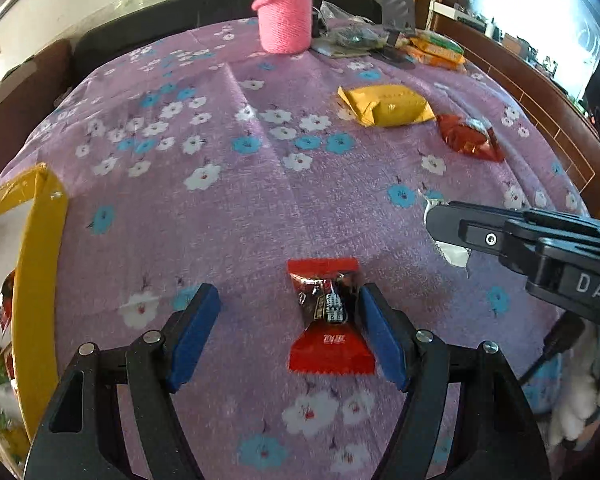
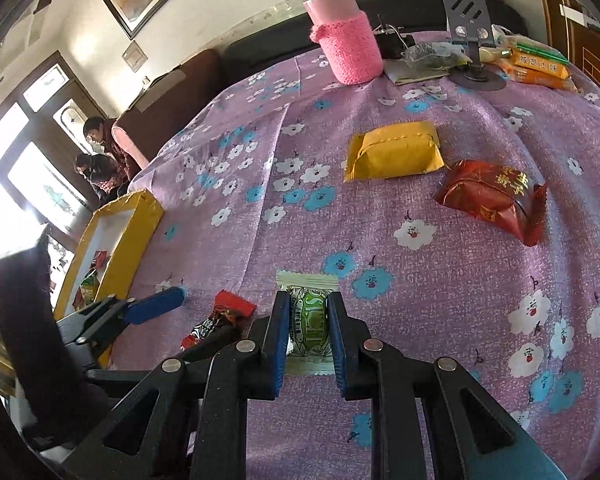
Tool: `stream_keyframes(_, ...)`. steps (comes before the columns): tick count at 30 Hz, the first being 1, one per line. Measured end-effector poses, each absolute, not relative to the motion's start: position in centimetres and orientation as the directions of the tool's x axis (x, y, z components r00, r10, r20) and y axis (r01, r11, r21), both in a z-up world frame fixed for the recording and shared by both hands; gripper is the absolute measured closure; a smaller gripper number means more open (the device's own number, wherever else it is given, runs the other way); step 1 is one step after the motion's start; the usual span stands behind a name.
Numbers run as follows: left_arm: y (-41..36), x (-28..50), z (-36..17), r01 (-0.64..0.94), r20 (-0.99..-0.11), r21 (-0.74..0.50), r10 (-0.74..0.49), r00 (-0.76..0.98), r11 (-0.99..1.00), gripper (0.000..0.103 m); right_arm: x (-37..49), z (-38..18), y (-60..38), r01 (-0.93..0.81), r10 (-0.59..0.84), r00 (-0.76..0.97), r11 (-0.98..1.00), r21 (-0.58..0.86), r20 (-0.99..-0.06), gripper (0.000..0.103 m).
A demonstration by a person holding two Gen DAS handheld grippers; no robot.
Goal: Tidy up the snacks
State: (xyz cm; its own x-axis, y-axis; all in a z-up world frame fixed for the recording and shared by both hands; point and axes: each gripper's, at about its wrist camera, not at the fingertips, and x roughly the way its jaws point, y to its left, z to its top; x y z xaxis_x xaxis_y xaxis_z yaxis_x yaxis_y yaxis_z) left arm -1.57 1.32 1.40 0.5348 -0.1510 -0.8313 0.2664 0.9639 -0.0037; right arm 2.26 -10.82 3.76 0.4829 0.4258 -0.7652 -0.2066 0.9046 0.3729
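My left gripper [image 1: 290,300] is open on the purple flowered cloth. A red candy [image 1: 329,320] lies between its blue pads, close to the right pad [image 1: 380,340]. My right gripper [image 2: 308,300] is shut on a green-and-white candy [image 2: 308,312] resting on the cloth; it shows in the left wrist view [image 1: 440,220] at right. The red candy [image 2: 220,320] and the left gripper's pad [image 2: 156,304] show left of it. A yellow-rimmed box [image 2: 136,236] holding several snacks stands at the left edge [image 1: 40,280].
A yellow packet [image 1: 386,106] and a red foil packet [image 1: 468,140] lie further back on the cloth. A pink knit-covered bottle [image 1: 286,20], a phone stand [image 2: 470,20] and orange snack packs [image 2: 540,66] stand at the far edge. People sit beyond the table's left side.
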Motion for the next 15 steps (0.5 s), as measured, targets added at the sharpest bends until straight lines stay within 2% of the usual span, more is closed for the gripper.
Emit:
stream_keyframes(2, 1.3, -1.7, 1.6, 0.283, -0.823, -0.007, -0.166, 0.543, 0.959, 0.058, 2.3, 3.6, -10.8, -0.204, 0.424, 0.478, 0.905, 0.373, -0.769, 0.083)
stream_keyframes(3, 1.3, -1.9, 1.7, 0.290, -0.820, -0.002, -0.168, 0.547, 0.957, 0.073, 2.3, 3.5, -10.7, -0.203, 0.424, 0.477, 0.906, 0.372, -0.770, 0.083)
stream_keyframes(4, 1.2, -2.0, 1.8, 0.295, -0.820, 0.002, -0.167, 0.548, 0.956, 0.078, 2.4, 3.4, -10.7, -0.203, 0.423, 0.476, 0.906, 0.371, -0.771, 0.083)
stream_keyframes(9, 1.3, -2.8, 2.5, 0.292, -0.804, -0.001, -0.175, 0.569, 0.956, 0.088, 2.2, 3.4, -10.3, -0.213, 0.423, 0.477, 0.906, 0.366, -0.770, 0.083)
stream_keyframes(15, 2.9, -4.1, 3.5, 0.271, -0.782, -0.066, -0.218, 0.583, 0.960, 0.091, 2.0, 3.5, -10.0, -0.222, 0.433, 0.481, 0.902, 0.371, -0.763, 0.083)
